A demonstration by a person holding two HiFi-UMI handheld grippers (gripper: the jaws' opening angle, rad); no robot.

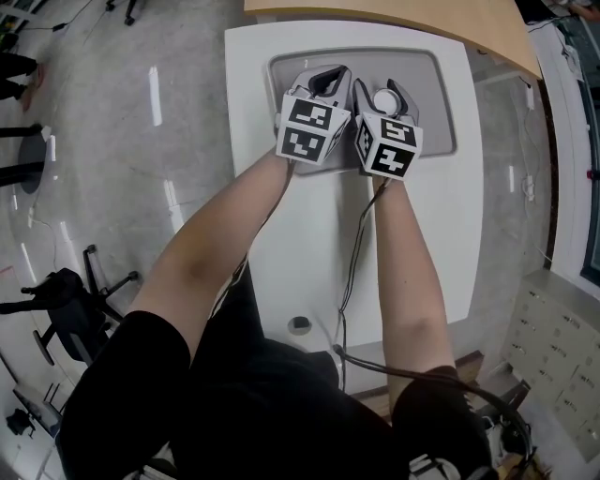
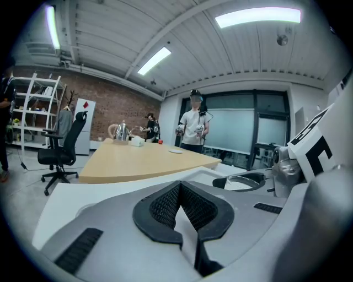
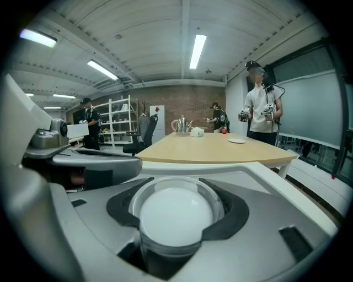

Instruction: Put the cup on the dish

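A clear cup [image 1: 386, 99] with a white inside sits between the jaws of my right gripper [image 1: 386, 94], which is shut on it. In the right gripper view the cup [image 3: 176, 215] fills the gap in the right gripper [image 3: 177, 187], black pads hugging both its sides. It hangs over the grey rectangular dish [image 1: 439, 103] at the white table's far end; I cannot tell whether it touches the dish. My left gripper [image 1: 325, 82] is just left of it over the same dish. In its own view the left gripper [image 2: 179, 187] is shut, with nothing in the hollow between the pads.
A wooden table [image 1: 394, 19] borders the white table [image 1: 441, 244] beyond the dish. Cables [image 1: 352, 272] run down the white table, near a small round fitting [image 1: 299, 324]. An office chair [image 1: 66, 319] stands on the floor to the left. A person [image 3: 262, 110] stands far off.
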